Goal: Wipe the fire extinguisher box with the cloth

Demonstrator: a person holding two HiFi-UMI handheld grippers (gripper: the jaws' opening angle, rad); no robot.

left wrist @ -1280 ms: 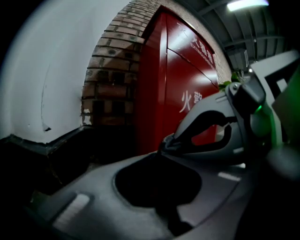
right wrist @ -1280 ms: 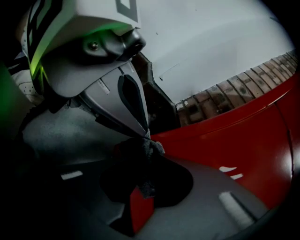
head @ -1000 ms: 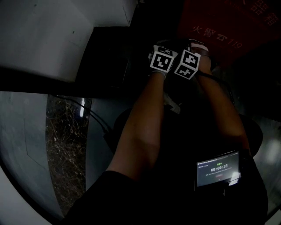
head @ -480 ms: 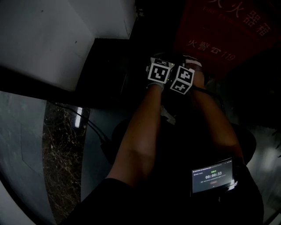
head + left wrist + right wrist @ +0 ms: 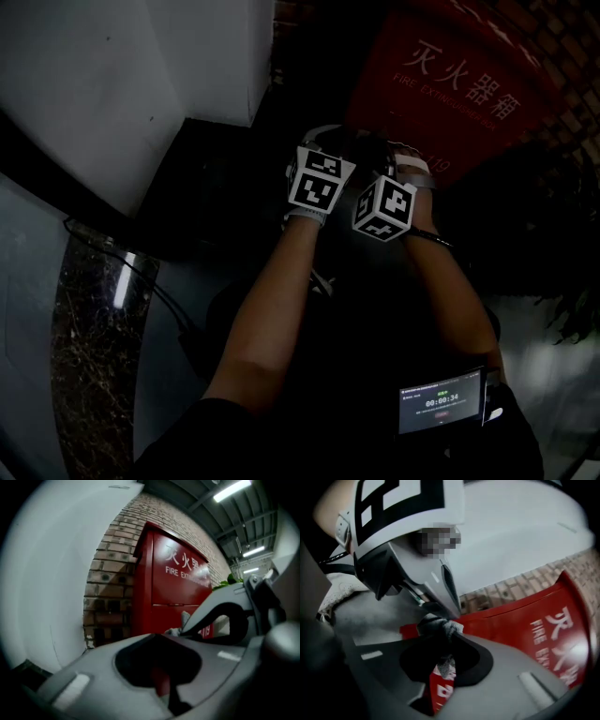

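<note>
The red fire extinguisher box (image 5: 448, 86) stands against a brick wall, with white lettering on its front. Both grippers are held side by side just in front of its lower part. In the head view only their marker cubes show, so the jaws are hidden there. My right gripper (image 5: 444, 637) is shut on a grey-white cloth (image 5: 440, 629), which bunches out past the jaw tips toward the box (image 5: 525, 620). My left gripper (image 5: 160, 639) has its jaws together with nothing between them and points at the box (image 5: 178, 585). The right gripper (image 5: 234, 616) and a bit of cloth (image 5: 182, 622) show beside it.
A white wall (image 5: 112, 84) runs along the left, with a dark ledge (image 5: 202, 178) below it. Brick wall (image 5: 110, 588) fills the gap between the white wall and the box. A cable (image 5: 141, 277) trails over the glossy floor. A leafy plant (image 5: 567, 300) stands at the right.
The head view has tilted up, so more of the red box shows. Both grippers have stayed close together and sit lower in the frame, the right one a little apart from the left.
</note>
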